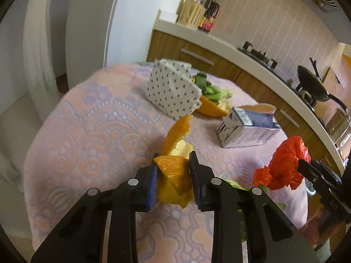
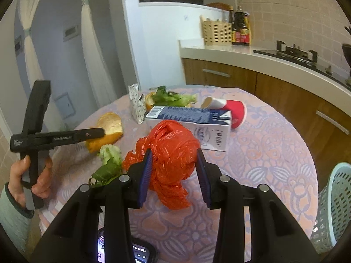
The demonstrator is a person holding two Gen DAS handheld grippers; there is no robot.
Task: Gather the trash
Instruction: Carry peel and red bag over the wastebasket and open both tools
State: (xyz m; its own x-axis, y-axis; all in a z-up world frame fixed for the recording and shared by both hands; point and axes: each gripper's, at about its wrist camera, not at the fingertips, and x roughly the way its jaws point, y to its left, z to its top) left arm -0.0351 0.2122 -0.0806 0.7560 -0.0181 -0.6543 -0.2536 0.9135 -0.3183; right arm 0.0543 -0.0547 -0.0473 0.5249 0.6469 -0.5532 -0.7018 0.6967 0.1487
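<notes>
Over the patterned tablecloth (image 1: 87, 131) our left gripper (image 1: 173, 175) is clamped on the orange peel (image 1: 175, 171), lifting it clear, while our right gripper (image 2: 173, 171) grips the crumpled red bag (image 2: 171, 151), likely bound for the mesh basket (image 2: 335, 206).

Soft, even daylight, heavy fisheye bend.
Black vignette rings both views; curtain (image 1: 37, 50) at nine o'clock smears, perhaps from motion.
</notes>
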